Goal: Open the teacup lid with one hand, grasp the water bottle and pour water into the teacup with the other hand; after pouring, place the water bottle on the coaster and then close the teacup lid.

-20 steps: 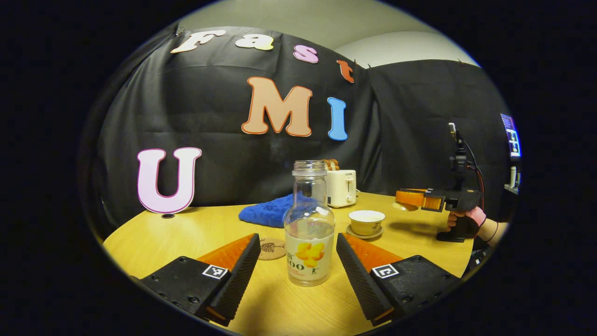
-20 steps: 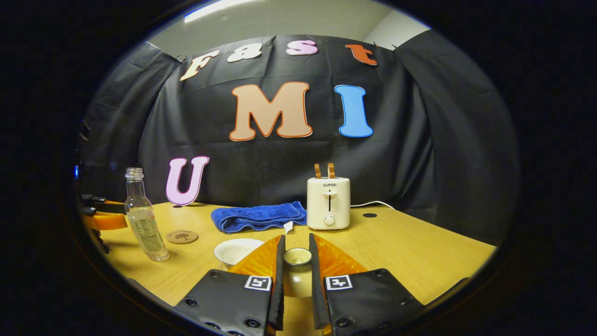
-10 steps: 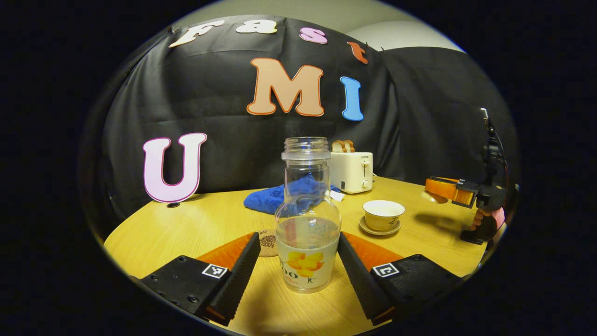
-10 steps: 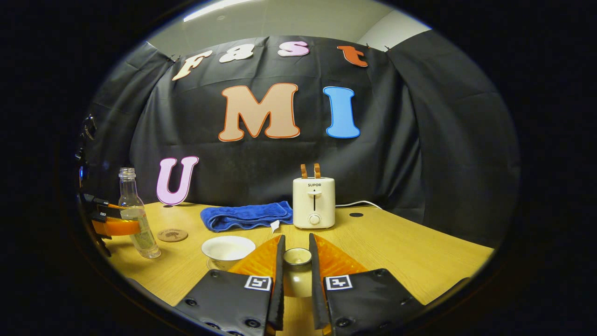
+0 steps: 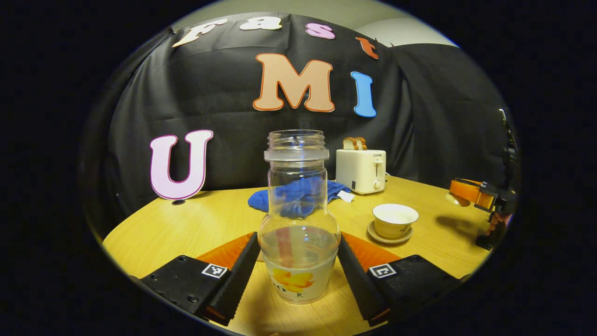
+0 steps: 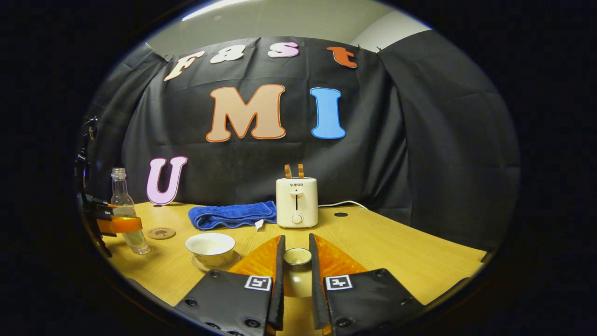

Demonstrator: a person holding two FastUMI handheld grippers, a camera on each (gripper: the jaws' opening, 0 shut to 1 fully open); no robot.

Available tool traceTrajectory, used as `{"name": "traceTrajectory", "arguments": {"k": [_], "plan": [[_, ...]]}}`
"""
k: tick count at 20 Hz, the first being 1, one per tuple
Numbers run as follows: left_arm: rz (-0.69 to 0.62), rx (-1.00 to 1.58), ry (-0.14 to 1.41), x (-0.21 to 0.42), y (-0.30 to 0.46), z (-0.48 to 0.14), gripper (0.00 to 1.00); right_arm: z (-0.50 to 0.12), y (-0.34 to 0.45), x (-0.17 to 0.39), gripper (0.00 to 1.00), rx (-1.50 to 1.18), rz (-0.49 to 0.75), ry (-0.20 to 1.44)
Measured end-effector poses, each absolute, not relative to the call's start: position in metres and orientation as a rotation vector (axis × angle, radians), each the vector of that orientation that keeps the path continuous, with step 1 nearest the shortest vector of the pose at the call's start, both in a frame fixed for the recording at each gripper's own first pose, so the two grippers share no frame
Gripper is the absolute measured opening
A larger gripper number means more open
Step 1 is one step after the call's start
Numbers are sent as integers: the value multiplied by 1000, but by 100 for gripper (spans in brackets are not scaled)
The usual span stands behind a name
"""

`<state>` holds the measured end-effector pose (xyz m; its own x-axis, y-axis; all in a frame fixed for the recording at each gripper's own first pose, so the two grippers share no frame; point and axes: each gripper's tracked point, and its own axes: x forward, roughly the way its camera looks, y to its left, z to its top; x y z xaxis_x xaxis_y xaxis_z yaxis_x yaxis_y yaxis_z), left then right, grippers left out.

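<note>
A clear water bottle [image 5: 298,224] with no cap, partly filled, stands upright on the wooden table between the fingers of my left gripper [image 5: 297,268]. The jaws are open and flank its lower body closely. The right gripper view has the same bottle [image 6: 125,219] at far left with my left gripper [image 6: 116,225] around it, and a round cork coaster [image 6: 161,232] just beside. My right gripper [image 6: 296,261] is shut on the teacup lid [image 6: 297,277], held above the table. The uncovered teacup [image 6: 211,246] sits on its saucer [image 5: 389,238]. In the left gripper view my right gripper [image 5: 461,193] hovers right of the teacup [image 5: 395,218].
A cream toaster [image 6: 296,203] with toast stands at the back of the table, a folded blue towel [image 6: 231,215] to its left. A small dark hole [image 6: 341,214] and a white cable lie behind the toaster. A person's hand [image 5: 495,221] holds the right gripper.
My left gripper has moved forward, so the bottle now stands deep between its fingers. My right gripper, still holding the lid, has drifted right, away from the teacup.
</note>
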<state>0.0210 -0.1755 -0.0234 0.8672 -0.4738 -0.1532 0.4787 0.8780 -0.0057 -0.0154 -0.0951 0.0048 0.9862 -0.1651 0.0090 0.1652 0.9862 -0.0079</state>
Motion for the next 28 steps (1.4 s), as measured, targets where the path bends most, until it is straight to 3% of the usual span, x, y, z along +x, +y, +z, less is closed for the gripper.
{"name": "traceTrajectory", "arguments": {"k": [1, 2, 6, 10, 18, 28], "plan": [[-494, 33, 151, 21, -178, -24, 89, 5, -95, -15, 28, -9, -164, -8], [-482, 33, 152, 24, -178, -24, 77, 5, -95, -15, 28, -8, -163, -8], [-417, 40, 165, 28, -175, -21, 71, 5, -95, -15, 28, -8, -154, -7], [-360, 160, 77, 44, -180, 11, 70, 5, -103, -15, 28, -8, -165, -8], [-201, 698, 18, 77, -177, 36, 69, 5, -113, -15, 28, -9, -181, -9], [-196, 1170, -16, 91, -208, 17, 69, 6, -120, -16, 28, -9, -195, -10]]}}
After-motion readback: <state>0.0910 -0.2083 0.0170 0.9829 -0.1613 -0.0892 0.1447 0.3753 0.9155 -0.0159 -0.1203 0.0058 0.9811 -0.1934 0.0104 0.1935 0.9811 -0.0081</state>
